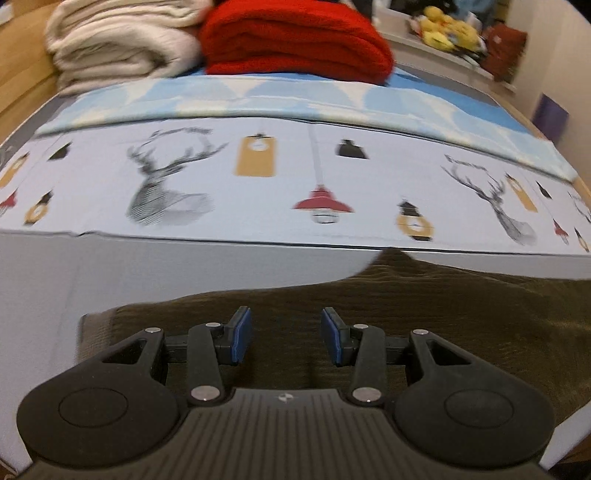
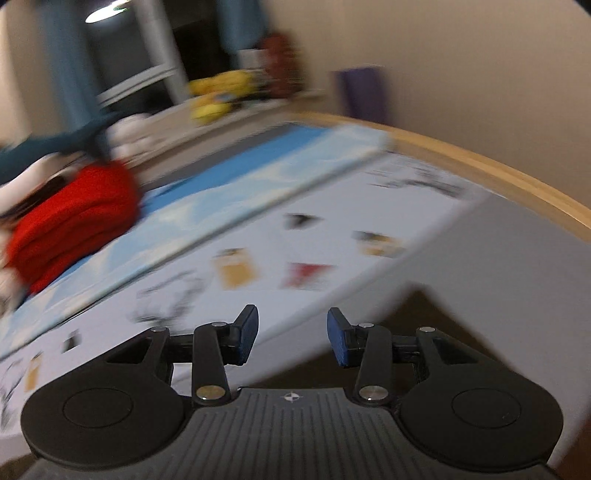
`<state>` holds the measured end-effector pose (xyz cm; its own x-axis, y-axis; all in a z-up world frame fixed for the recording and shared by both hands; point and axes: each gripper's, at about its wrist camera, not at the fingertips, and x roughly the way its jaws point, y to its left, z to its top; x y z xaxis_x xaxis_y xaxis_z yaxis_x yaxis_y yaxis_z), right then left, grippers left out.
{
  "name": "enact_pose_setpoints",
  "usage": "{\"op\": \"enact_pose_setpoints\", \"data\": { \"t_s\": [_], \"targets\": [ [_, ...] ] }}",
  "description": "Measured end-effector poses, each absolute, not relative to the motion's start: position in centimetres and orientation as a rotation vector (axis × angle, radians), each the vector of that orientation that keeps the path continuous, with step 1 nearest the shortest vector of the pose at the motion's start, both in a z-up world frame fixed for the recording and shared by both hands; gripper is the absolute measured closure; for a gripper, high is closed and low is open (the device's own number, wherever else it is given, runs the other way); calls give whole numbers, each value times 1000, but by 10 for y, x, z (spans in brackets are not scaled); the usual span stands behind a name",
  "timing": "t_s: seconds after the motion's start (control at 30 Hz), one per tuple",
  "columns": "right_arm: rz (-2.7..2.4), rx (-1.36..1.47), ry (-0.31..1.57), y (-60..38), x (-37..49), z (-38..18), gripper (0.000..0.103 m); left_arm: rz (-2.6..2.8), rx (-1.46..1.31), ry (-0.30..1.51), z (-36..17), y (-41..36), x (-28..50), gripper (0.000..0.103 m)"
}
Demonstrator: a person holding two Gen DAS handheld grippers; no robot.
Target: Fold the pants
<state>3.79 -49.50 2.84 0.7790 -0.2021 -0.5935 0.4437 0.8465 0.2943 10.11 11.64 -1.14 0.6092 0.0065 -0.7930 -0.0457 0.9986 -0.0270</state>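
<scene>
Your left hand-held gripper [image 1: 286, 338] tilts down over the dark olive pants [image 1: 424, 314], its blue pads [image 1: 242, 334] partly apart and gripping nothing. The pants lie flat on the near part of the bed [image 1: 147, 266]. Your right hand-held gripper [image 2: 291, 338] is also partly apart and empty; its view is tilted and blurred, so only a dark corner of the pants shows.

You're facing a bed [image 1: 92, 258] under a pale sheet printed with stags and lamps, a wooden frame [image 2: 498, 177] along its edge. Folded cream blanket [image 1: 122, 48] and red blanket [image 1: 295, 40] sit at the far end. Beyond: white shelf [image 1: 443, 55] holding yellow plush toys [image 1: 443, 27], beige wall [image 2: 461, 55], ceiling light [image 2: 107, 11] glowing
</scene>
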Motion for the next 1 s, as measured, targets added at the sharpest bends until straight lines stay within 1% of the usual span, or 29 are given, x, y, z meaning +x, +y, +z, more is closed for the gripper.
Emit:
{"op": "enact_pose_setpoints", "data": {
  "t_s": [0.1,0.2,0.23,0.3,0.37,0.53,0.6,0.7,0.87,0.9,0.93,0.97,1.0],
  "targets": [
    [-489,556,601,-549,-1,-6,59,6,-13,918,-15,96,108,57],
    [-562,741,712,-593,-28,-53,59,-8,32,925,-20,83,112,57],
    [-553,818,715,-607,-34,-64,59,-10,47,928,-21,80,113,57],
    [-565,853,703,-620,-41,-73,60,-9,72,936,-24,76,115,57],
    [-591,845,725,-627,-42,-83,58,-6,86,943,-27,75,116,57],
    [-635,941,754,-634,-33,-104,58,13,101,956,-31,76,118,57],
    [-649,939,753,-630,-31,-103,56,12,105,961,-32,77,119,57],
    [-620,965,757,-631,-28,-108,57,13,115,963,-33,77,120,57],
    [-645,908,760,-623,-19,-107,56,15,117,967,-34,79,118,57],
    [-651,893,762,-621,-17,-106,57,16,118,969,-34,79,118,57],
    [-653,880,761,-619,-15,-105,65,16,117,970,-34,80,118,57],
    [-644,876,755,-618,-15,-104,75,16,116,968,-33,81,117,57],
    [-642,870,743,-617,-15,-102,77,15,113,967,-33,82,116,57]
  ]
}}
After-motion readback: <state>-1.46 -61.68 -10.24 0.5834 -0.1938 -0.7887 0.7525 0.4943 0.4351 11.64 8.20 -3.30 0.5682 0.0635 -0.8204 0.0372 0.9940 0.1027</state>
